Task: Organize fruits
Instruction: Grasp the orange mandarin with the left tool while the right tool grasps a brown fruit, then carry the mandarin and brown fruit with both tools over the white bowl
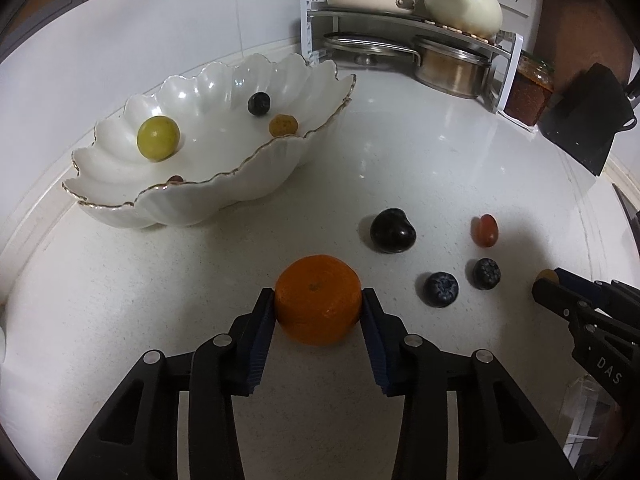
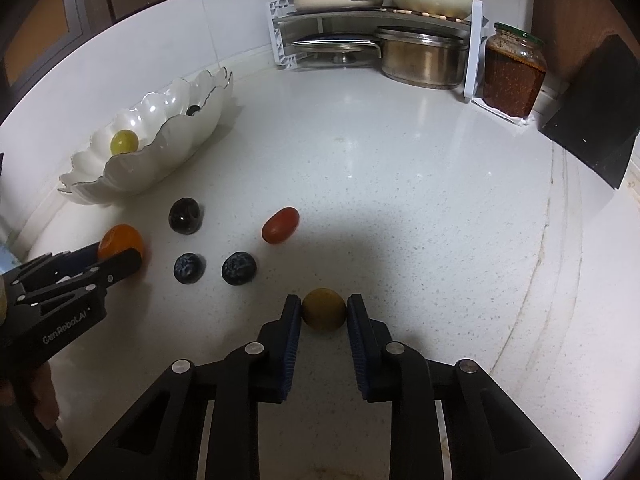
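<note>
Both fingers of the left gripper (image 1: 318, 304) press against the sides of the orange mandarin (image 1: 318, 299), which sits on the white counter (image 1: 400, 168) in front of the scalloped bowl (image 1: 192, 196), its nearest landmark; the left wrist view shows this pinch squarely, while the right wrist view shows only one black finger laid across the fruit's front. Only the left wrist view looks fully into the bowl: a green grape (image 1: 158, 138) at its left end, a dark blueberry (image 1: 259, 103) and a small tan fruit (image 1: 283, 125) toward its right end, and a small reddish fruit (image 1: 175, 179) just behind the near rim. From the right wrist view the bowl is seen edge-on, with just the grape and a bit of the blueberry showing. Right of the bowl, and right of the mandarin, lie a dark plum-like fruit (image 1: 392, 231), two blueberries (image 1: 441, 289) (image 1: 486, 274) side by side in front of it, and a red cherry tomato (image 1: 484, 231). Farther right of the bowl, the right gripper (image 2: 323, 310) has its fingers closed on a small yellow-brown fruit (image 2: 323, 309) that rests on the counter; this grip is plain in the right wrist view, whereas the left wrist view shows only the gripper's tip with a sliver of the fruit behind it. Behind the bowl to the right stands a pot rack (image 2: 474, 40) with a jar (image 2: 513, 74) beside it.
</note>
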`<state>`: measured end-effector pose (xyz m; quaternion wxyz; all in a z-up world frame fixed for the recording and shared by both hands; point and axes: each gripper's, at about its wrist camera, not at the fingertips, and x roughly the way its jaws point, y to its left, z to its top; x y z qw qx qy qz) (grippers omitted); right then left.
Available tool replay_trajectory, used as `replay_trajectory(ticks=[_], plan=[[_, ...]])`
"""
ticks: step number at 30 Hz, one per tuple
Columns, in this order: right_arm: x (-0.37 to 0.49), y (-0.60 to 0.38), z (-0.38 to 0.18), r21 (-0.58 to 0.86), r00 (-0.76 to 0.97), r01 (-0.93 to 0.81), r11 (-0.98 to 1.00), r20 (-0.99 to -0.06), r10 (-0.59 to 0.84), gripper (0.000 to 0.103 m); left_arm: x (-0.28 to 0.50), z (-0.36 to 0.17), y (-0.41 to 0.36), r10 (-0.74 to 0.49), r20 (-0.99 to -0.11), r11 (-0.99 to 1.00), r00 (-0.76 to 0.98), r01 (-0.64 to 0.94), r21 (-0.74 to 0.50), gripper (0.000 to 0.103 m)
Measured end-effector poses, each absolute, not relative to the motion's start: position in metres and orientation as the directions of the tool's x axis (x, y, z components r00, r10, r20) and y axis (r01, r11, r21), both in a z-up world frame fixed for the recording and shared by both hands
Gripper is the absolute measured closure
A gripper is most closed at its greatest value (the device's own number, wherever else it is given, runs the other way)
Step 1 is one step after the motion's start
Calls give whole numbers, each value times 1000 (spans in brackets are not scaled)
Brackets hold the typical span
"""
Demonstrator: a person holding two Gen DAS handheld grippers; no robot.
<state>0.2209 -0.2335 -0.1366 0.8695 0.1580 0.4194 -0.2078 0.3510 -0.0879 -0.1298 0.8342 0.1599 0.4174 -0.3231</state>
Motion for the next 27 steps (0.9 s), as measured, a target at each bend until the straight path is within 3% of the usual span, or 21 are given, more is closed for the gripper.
replay_trajectory(ticks=[27], plan=[[224,-230,-83,128,694,340,932,-703,-157,78,322,-70,-65,-426,-724,800,543,600,-21,62]])
